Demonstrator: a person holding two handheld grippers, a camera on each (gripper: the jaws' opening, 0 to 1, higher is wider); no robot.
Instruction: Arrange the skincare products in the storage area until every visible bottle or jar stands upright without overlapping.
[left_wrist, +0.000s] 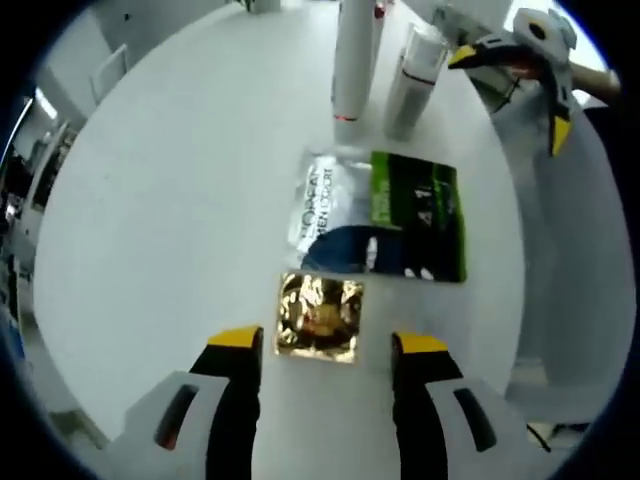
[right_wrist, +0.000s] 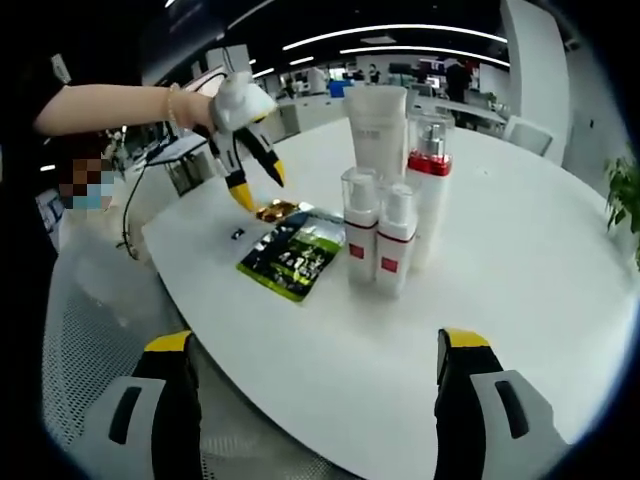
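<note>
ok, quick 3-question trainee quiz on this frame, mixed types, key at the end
1. True or false: the left gripper is shut on the gold sachet.
2. In the right gripper view, which is the tallest container in the cluster? A) white tube B) red-collared bottle C) front pump bottle
3. Fill in: the green sachet lies ____ on the table.

Key: 1 false, its jaws are open above the sachet. 2 A. 3 flat.

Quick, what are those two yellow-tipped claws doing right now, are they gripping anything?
Left hand-held gripper: open, holding nothing, poised above the small gold foil sachet.
Right hand-held gripper: open wide, holding nothing.
</note>
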